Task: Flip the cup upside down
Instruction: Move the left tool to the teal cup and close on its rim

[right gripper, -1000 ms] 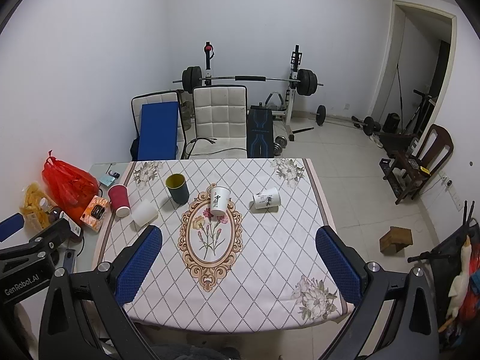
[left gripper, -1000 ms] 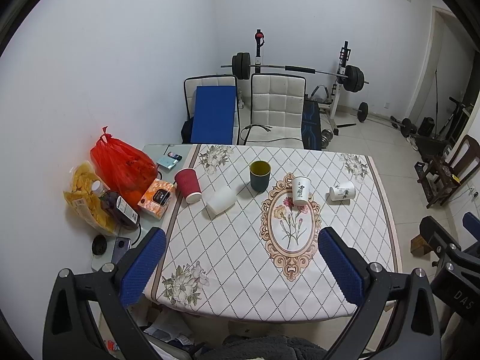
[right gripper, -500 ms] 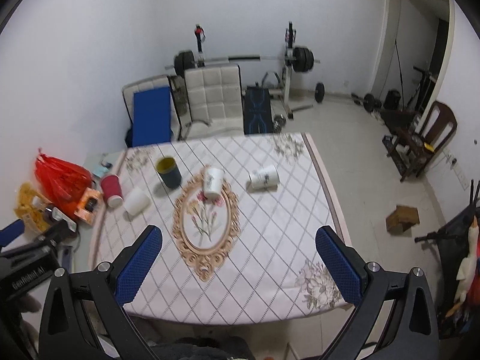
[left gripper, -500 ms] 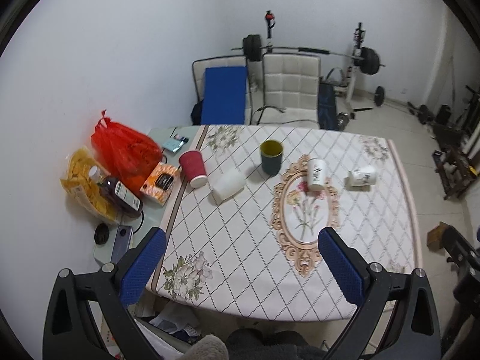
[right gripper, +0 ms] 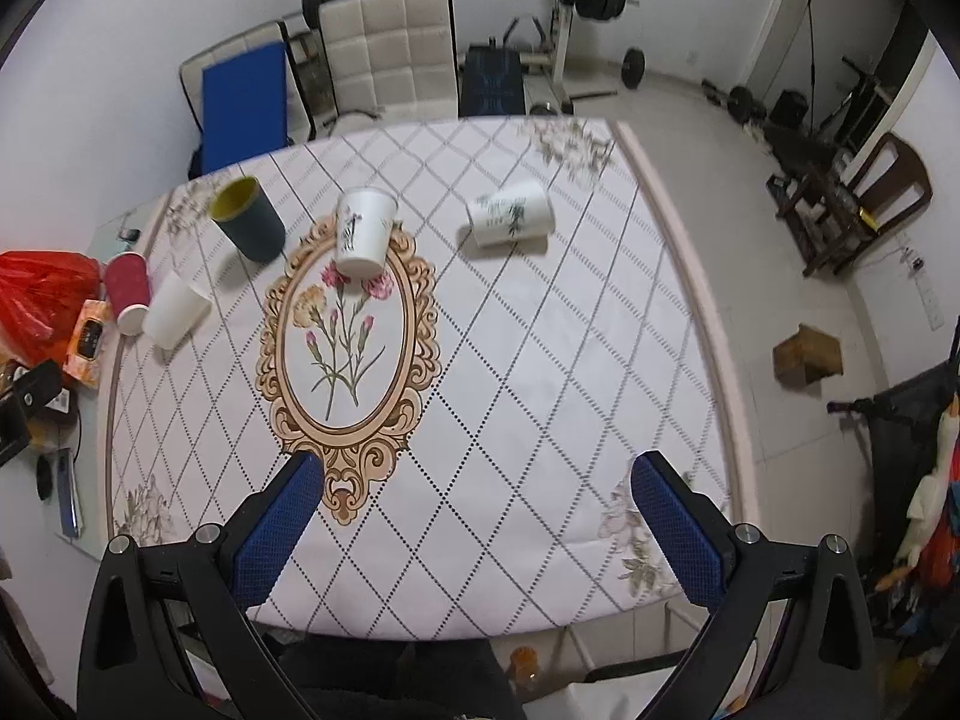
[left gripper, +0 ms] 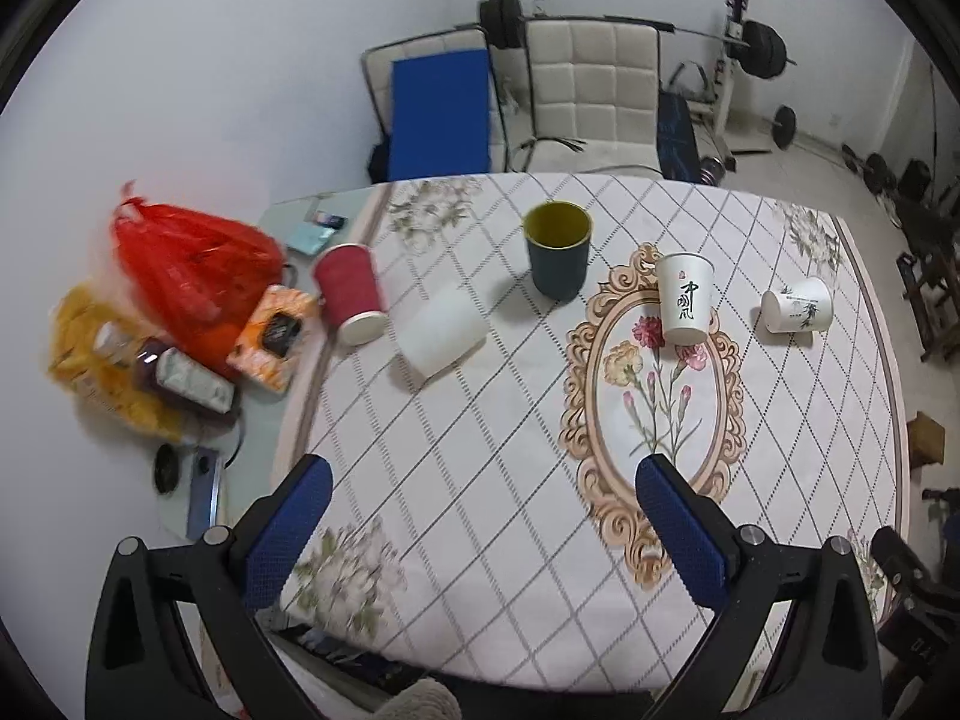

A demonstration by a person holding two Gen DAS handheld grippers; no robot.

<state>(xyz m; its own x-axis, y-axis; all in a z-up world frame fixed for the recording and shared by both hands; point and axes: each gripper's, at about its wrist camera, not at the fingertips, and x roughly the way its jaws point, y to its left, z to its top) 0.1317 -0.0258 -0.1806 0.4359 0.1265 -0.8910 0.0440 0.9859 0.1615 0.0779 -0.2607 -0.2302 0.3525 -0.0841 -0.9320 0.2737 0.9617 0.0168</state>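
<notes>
**Paper and plastic cups spread over the counter, both grippers empty**

Paper cups and plastic ones share the far half of the counter [left gripper: 480, 480], which wears a white cloth with a diamond grid and an oval flower frame. A white cup with dark characters [left gripper: 685, 299] stands upright, mouth up, on the top edge of that oval. To its right, well apart, a white cup with a green plant print [left gripper: 798, 313] lies on its side. To its left stands a dark green cup with a yellow inside [left gripper: 557, 249], upright and mouth up. Further left a plain white cup [left gripper: 443, 332] lies on its side, and just beside it a red cup [left gripper: 350, 294] lies tipped with its white rim toward the viewer, at the cloth's left border.

Off the cloth's left edge sit an orange box [left gripper: 273, 337], a red plastic bag [left gripper: 186, 273], a yellow bag [left gripper: 102, 372] and a bottle [left gripper: 180, 375].

Left hand-held gripper [left gripper: 483, 525] hangs above the near edge of the counter, jaws spread wide with nothing between them. Right hand-held gripper [right gripper: 474, 522] does the same over the near right part of the cloth, well apart from every cup.

Behind the counter stand two white chairs [left gripper: 591, 90], one carrying a blue pad, and a barbell rack [right gripper: 576, 12].
</notes>
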